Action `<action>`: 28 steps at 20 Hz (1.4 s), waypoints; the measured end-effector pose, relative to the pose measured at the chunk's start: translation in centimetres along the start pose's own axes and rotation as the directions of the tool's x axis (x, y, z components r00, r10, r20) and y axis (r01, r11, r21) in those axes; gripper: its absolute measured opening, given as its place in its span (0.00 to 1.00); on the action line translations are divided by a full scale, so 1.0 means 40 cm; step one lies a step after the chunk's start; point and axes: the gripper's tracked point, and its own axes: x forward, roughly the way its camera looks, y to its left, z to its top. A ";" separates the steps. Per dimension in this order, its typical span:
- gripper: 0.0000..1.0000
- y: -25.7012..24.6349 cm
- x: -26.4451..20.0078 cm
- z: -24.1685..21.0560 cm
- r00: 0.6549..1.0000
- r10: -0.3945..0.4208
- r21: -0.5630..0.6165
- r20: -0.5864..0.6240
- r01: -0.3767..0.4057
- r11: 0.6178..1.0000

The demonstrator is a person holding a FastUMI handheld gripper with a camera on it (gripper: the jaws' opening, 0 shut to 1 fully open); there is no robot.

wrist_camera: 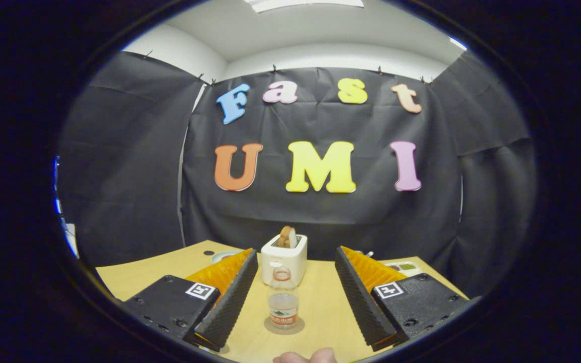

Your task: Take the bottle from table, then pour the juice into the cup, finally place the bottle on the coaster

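A clear plastic bottle [283, 300] with a red-and-white label and a red neck ring stands upright on a round grey coaster [284, 327] on the wooden table [321, 302]. It has a little liquid low in it. My gripper [295, 252] is open, with the bottle in the wide gap between the two fingers. Neither finger touches it, and there is clear space on both sides.
A white toaster [284, 258] with a slice of bread in its slot stands just beyond the bottle. A pale dish [222, 256] peeks out behind the left finger and a white tray [402, 267] behind the right one. Part of a hand [305, 357] shows nearest me.
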 end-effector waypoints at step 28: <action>0.99 -0.059 -0.467 0.144 0.989 -0.145 -0.024 0.037 0.146 0.989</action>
